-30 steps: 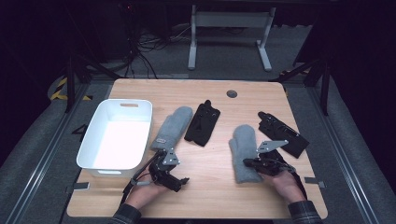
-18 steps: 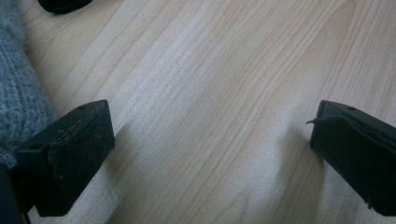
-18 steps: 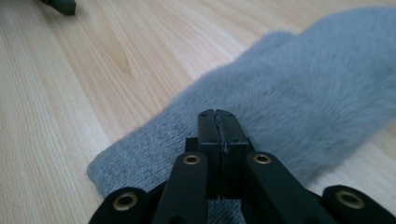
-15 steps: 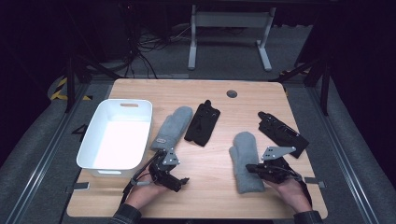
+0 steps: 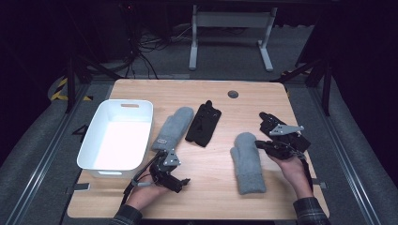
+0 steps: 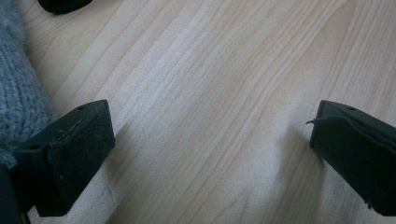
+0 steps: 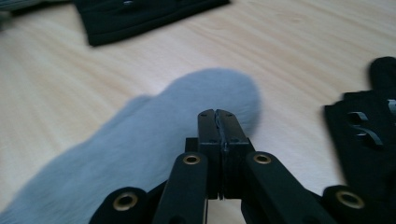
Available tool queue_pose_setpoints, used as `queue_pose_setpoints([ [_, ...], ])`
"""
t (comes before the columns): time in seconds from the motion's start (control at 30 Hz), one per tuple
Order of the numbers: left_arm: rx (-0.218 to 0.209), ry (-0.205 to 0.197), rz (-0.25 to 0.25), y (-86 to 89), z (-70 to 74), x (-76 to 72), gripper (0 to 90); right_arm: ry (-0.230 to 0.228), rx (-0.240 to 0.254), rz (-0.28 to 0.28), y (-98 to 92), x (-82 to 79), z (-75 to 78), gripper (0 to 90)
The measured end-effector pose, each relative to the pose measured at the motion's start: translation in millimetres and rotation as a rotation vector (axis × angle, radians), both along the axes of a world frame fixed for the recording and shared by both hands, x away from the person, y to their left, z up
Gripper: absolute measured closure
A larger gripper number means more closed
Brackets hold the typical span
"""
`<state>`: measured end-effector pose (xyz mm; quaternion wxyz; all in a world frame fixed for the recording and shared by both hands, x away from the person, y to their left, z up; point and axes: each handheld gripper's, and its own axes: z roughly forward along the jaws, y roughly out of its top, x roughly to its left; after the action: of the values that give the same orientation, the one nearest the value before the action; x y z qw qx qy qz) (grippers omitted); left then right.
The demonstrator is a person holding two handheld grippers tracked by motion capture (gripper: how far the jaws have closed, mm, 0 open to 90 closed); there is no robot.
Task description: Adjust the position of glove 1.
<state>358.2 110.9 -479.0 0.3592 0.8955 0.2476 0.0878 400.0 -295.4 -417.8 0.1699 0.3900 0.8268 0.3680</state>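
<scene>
Two tongs are at work. Nearest, the left tongs (image 5: 180, 182) rest released on the table (image 5: 211, 197), just beside one grey mitten (image 5: 172, 127). The right tongs (image 5: 258, 143) are clenched, holding nothing, at the other mitten (image 5: 247, 161). Sorting seems in hand; next they must unclench to grasp this mitten. The bin (image 5: 141, 136) lies farther left.

On the tabletop (image 5: 220, 187), a tub (image 5: 94, 154) sits left; rightward follow a mitten (image 5: 174, 127), a glove (image 5: 203, 123), another mitten (image 5: 246, 161), another glove (image 5: 271, 125).
</scene>
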Motion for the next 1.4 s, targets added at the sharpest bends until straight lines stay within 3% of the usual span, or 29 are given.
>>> queue_pose_setpoints([
  [0.3,0.001,-0.001,0.0,0.0,0.0,0.1,0.3,0.026,-0.031,-0.093,-12.5,31.5,-11.8,90.0],
  [0.57,0.001,-0.001,0.0,0.0,0.0,0.1,0.3,0.057,-0.042,-0.078,-1.2,39.2,-20.3,90.0],
  [0.87,0.0,-0.002,-0.001,0.1,0.0,0.1,0.3,0.071,-0.061,0.013,27.2,38.2,-23.0,90.0],
  [1.4,0.001,-0.002,0.001,0.1,0.0,0.1,0.3,0.096,-0.052,0.213,70.8,26.9,-24.0,90.0],
])
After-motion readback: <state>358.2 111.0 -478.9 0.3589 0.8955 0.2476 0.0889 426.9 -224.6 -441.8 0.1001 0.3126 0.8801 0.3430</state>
